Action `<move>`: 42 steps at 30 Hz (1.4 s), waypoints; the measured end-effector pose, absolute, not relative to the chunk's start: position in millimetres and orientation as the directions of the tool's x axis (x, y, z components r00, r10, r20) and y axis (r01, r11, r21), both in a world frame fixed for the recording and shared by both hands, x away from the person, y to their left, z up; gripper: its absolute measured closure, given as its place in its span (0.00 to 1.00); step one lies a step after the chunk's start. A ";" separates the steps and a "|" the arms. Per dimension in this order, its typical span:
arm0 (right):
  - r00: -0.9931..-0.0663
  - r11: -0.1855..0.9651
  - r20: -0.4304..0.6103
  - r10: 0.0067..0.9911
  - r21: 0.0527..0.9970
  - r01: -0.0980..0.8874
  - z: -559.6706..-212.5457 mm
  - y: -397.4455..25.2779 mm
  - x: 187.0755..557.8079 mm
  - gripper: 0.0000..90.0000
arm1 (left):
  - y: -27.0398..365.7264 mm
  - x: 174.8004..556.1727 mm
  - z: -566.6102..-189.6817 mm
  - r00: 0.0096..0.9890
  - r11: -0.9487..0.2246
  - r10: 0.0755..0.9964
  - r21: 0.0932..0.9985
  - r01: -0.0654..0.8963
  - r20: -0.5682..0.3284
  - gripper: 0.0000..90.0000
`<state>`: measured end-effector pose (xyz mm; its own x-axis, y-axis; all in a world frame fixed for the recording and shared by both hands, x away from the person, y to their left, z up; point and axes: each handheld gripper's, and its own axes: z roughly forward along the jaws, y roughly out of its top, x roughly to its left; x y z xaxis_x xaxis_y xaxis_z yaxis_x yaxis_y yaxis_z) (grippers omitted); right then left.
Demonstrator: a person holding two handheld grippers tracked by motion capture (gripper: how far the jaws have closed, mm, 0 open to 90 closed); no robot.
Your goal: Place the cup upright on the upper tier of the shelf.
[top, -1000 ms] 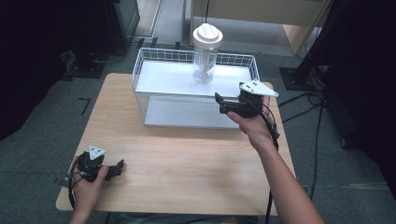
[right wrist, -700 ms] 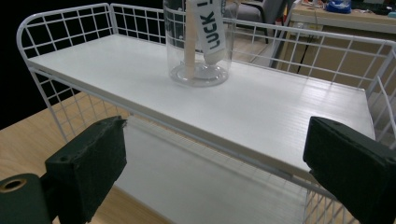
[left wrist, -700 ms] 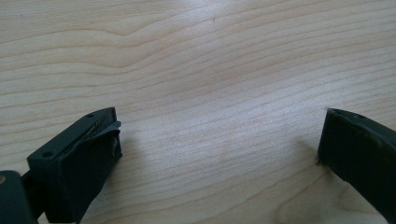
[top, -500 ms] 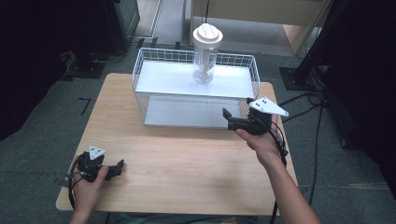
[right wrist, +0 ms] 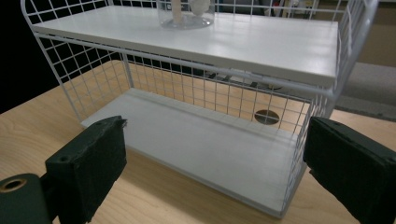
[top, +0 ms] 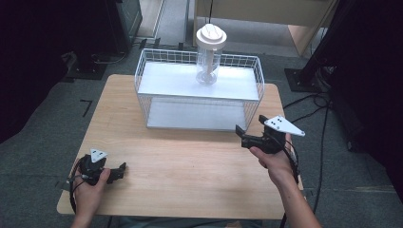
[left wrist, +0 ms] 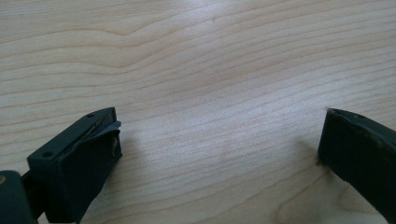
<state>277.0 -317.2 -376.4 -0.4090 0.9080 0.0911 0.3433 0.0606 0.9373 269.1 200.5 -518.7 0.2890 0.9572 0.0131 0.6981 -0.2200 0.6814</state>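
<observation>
High view first: by the near left corner of the table (top: 190,190), the left gripper (top: 111,173) rests on the wood, jaws spread, holding nothing. The right gripper (top: 252,137), also spread and empty, has drawn back from the wire shelf rack (top: 142,102) toward the right edge. On the rack's top board stands the lidded clear jar (top: 209,54), so the placing looks finished

Clear white-lidded jar (top: 209,56) upright on rack's (top: 190,116) top shelf.
</observation>
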 end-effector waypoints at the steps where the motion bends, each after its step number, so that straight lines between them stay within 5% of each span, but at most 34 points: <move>1: -0.403 0.060 0.089 0.911 0.937 0.344 -378.7 -318.6 275.0 0.07 | 200.5 269.1 -518.7 0.289 -0.220 0.957 0.681 0.698 0.013 0.00; 42: -0.166 0.058 0.048 0.985 0.815 0.577 -500.3 -400.0 216.3 0.07 | 200.4 269.0 -518.6 0.288 -0.219 0.957 0.681 0.699 0.012 0.00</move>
